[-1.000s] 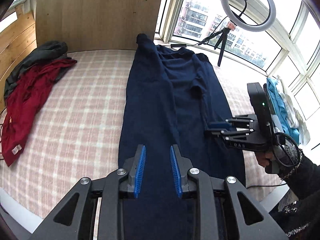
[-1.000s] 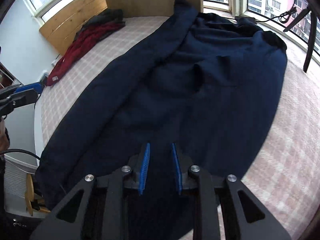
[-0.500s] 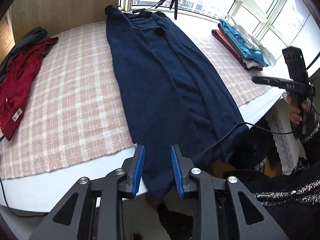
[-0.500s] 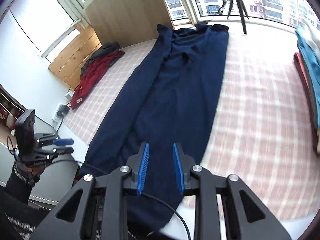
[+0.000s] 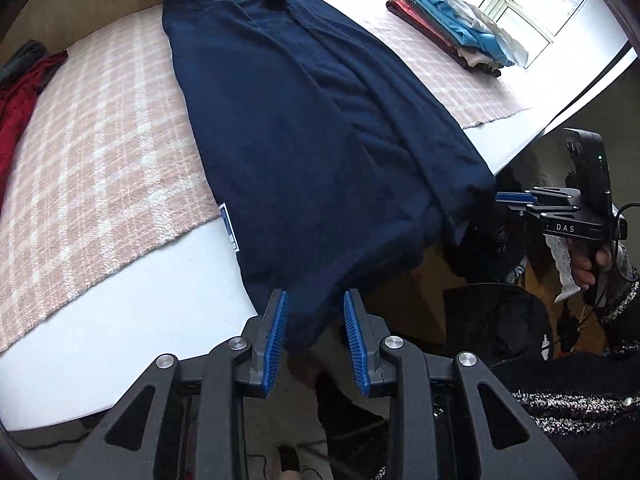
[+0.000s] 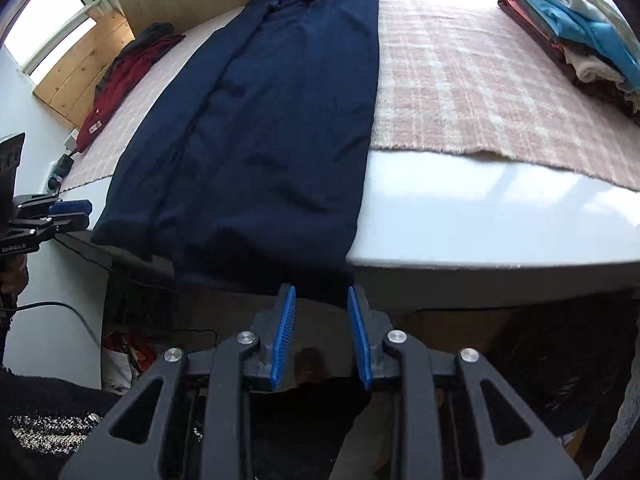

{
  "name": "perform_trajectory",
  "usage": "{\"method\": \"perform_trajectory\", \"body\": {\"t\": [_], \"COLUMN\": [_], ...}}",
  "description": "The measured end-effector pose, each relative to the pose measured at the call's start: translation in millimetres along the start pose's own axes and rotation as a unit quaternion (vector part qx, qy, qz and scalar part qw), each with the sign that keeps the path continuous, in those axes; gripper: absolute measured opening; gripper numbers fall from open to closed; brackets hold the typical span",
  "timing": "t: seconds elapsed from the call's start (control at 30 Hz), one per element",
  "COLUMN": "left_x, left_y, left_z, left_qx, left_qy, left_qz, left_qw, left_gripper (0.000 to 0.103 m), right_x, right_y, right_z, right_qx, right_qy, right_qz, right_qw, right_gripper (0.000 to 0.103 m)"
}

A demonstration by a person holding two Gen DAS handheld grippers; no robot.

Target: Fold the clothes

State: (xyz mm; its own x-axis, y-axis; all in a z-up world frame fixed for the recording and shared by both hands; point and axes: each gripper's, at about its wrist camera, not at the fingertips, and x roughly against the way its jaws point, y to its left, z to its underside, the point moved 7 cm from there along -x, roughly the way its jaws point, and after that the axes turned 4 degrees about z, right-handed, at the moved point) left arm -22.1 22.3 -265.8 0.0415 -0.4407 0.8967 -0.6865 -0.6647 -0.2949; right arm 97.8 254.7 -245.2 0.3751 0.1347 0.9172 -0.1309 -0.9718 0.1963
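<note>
The navy garment [image 5: 304, 128] overhangs the bed's [image 6: 480, 208] near edge; both grippers [image 5: 314, 334] [image 6: 320, 332] gape at its hem, seemingly unclamped. A shallow bite could drop it floorward.

Ahead of my blue pads [image 5: 276, 340]: navy garment [image 5: 304, 120] on pink-and-white plaid blanket [image 5: 92, 140]. Far left: red clothes [image 6: 128, 76]. Far right: blue-topped stack [image 6: 568, 20].
</note>
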Motion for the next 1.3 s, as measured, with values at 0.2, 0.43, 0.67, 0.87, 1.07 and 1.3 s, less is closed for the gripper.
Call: {"method": "perform_trajectory", "body": {"t": [0.2, 0.43, 0.67, 0.87, 1.07, 1.3], "left_x": [-2, -5, 16, 20, 26, -2], "left_y": [8, 14, 0, -8, -25, -74], "left_z": [7, 5, 1, 12, 14, -22], "left_qx": [0.005, 0.031, 0.015, -0.026, -0.027, -0.077], "left_qy": [0.001, -0.007, -0.024, 0.003, -0.011, -0.069], "left_qz": [-0.024, -0.003, 0.01, -0.011, -0.025, 0.019], "left_qw": [0.9997, 0.9995, 0.9996, 0.9996, 0.9993, 0.9945], "left_gripper": [0.04, 0.039, 0.006, 0.012, 0.019, 0.026], "right_x": [-11, -20, 4, 46, 33, 39], "right_y": [-3, 4, 11, 9, 10, 67], "right_z": [3, 3, -1, -6, 4, -91], "right_qx": [-0.018, -0.035, -0.056, -0.013, 0.004, 0.042], "right_qy": [0.005, 0.011, 0.001, -0.001, 0.053, -0.058], "right_qz": [0.001, -0.067, -0.132, -0.113, -0.045, -0.105], "right_qw": [1.0, 0.997, 0.99, 0.994, 0.998, 0.992], "right_gripper": [0.039, 0.037, 0.004, 0.004, 0.008, 0.008]}}
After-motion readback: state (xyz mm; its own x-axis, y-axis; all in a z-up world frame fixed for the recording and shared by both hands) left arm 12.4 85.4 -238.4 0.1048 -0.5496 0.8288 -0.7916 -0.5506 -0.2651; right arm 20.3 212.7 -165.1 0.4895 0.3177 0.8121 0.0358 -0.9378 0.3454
